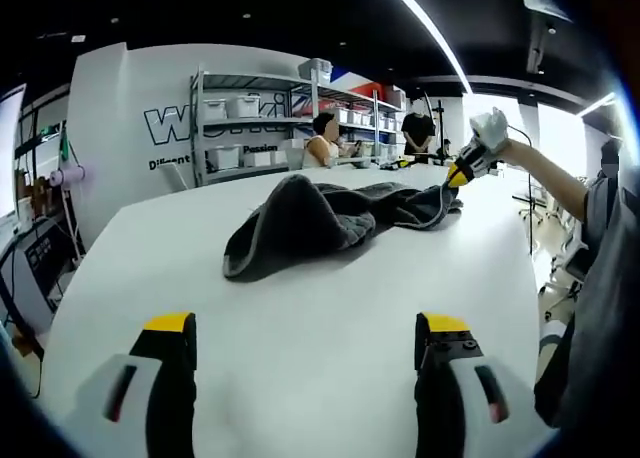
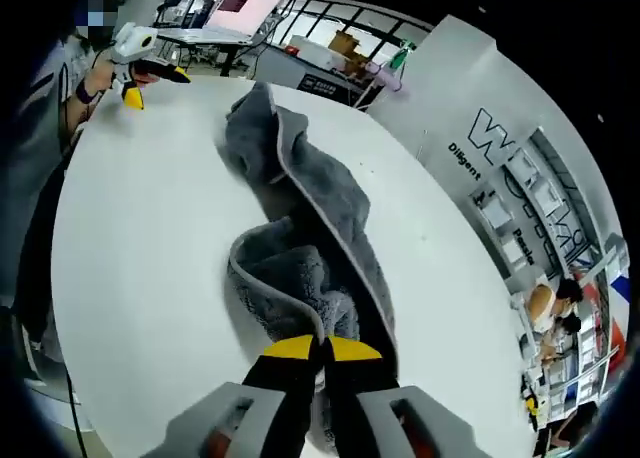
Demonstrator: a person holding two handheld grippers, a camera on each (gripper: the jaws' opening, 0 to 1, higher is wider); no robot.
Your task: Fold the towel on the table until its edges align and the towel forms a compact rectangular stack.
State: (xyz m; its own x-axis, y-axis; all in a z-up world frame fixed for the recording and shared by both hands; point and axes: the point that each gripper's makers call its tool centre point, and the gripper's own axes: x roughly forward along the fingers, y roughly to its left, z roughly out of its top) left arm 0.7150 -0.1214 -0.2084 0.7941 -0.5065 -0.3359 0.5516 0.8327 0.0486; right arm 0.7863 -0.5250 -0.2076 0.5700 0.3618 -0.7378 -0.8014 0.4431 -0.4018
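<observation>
Yellow-tipped right gripper (image 2: 321,350) pinching plush, rumpled towel (image 2: 300,228)

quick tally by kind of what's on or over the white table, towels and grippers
towel: 1, grey, crumpled on the table
grippers: 2, the left gripper open, clear of the towel; the right gripper shut on the towel's edge
total: 3

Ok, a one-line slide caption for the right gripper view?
Right claw shut on an edge of the rumpled grey towel on the white table; left claw open beyond.
</observation>
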